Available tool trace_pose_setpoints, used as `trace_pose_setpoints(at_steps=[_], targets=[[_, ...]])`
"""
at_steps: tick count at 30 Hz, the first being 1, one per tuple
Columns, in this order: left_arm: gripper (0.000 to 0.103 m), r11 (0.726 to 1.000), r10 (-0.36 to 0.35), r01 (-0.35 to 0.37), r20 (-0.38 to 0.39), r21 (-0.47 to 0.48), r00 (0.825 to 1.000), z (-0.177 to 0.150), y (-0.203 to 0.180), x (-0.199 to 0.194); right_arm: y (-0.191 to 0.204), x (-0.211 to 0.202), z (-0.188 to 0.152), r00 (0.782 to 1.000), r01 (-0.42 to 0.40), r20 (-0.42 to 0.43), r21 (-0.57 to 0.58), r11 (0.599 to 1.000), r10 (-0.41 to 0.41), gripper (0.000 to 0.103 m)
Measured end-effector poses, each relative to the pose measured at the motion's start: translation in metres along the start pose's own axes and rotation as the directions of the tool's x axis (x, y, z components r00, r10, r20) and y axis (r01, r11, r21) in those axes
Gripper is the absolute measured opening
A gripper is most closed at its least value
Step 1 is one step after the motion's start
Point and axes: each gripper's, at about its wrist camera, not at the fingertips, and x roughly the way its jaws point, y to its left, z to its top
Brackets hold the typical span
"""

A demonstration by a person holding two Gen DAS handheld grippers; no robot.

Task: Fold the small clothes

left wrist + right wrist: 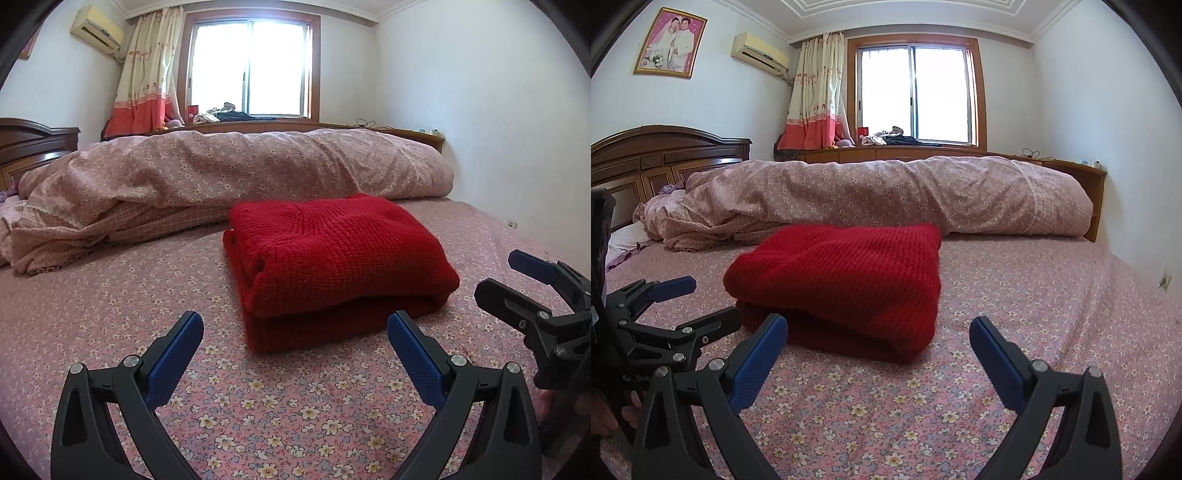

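A folded, chunky red knitted sweater [332,266] lies on the pink floral bedsheet [110,295], rounded fold facing both empty, wide-open claws: left claw [295,325], right claw [879,328].

sweater [332,258]: 1 | duvet [236,166]: 1 | window [251,66]: 1 | curtain [147,74]: 1

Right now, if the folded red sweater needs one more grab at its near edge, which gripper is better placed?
Left, marginally. The left gripper faces the red sweater head on, its open jaws framing the near fold. From the right gripper, also open, the sweater sits off to the left.
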Motion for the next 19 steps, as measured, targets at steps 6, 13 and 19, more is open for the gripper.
trace_pose_setpoints(at_steps=[6, 13, 19], targets=[[0.097, 1.000, 0.003, -0.003, 0.002, 0.006, 1.000, -0.0010, -0.0006, -0.0005, 0.0004, 0.0009, -0.0008, 1.000, 0.000, -0.005, 0.000, 1.000, 0.000, 0.101], [0.097, 1.000, 0.004, -0.004, 0.005, 0.008, 1.000, -0.0011, -0.0018, -0.0014, 0.0007, 0.0009, -0.0012, 1.000, 0.000, -0.006, -0.001, 1.000, 0.000, 0.101], [0.097, 1.000, 0.005, -0.005, 0.004, 0.008, 1.000, -0.0015, -0.0024, -0.0018, 0.0008, 0.0016, -0.0016, 1.000, -0.002, -0.009, -0.002, 1.000, 0.002, 0.101]])
